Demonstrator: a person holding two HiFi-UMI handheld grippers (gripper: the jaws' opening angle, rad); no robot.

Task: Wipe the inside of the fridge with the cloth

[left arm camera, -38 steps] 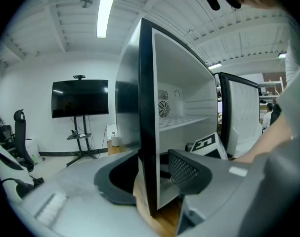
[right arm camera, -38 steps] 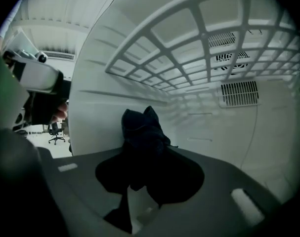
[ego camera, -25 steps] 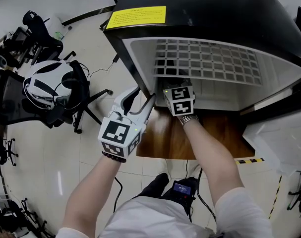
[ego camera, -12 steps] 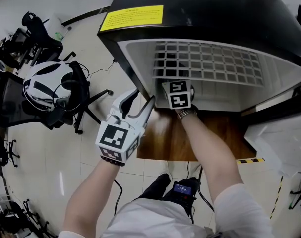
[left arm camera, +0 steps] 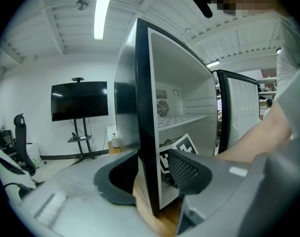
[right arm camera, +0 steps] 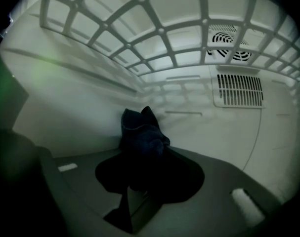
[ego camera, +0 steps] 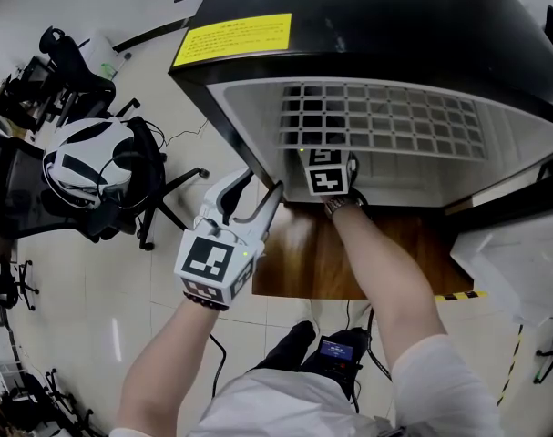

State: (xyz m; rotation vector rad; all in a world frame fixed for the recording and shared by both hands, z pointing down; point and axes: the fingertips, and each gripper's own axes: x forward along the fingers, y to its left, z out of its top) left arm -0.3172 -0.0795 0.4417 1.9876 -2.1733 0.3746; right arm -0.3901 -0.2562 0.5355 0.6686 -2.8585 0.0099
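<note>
The black fridge [ego camera: 394, 25] stands open, with a white wire shelf [ego camera: 385, 121] across its inside. My right gripper [right arm camera: 142, 169] reaches in under that shelf and is shut on a dark blue cloth [right arm camera: 140, 135], which is bunched against the white left inner wall near the back corner. In the head view only its marker cube [ego camera: 326, 176] and the forearm show. My left gripper [ego camera: 249, 198] is outside at the fridge's front left edge. It is open, with the side wall's edge [left arm camera: 145, 132] between its jaws and a gap on each side.
A fan grille and vent [right arm camera: 234, 51] sit on the fridge's back wall. The fridge door [left arm camera: 238, 112] hangs open at the right. The fridge rests on a wooden platform [ego camera: 312, 258]. Office chairs and a white helmet [ego camera: 85, 162] crowd the floor at the left.
My right gripper has pushed a little deeper into the fridge with the cloth, its marker cube sliding further under the shelf. The left gripper has stayed put.
</note>
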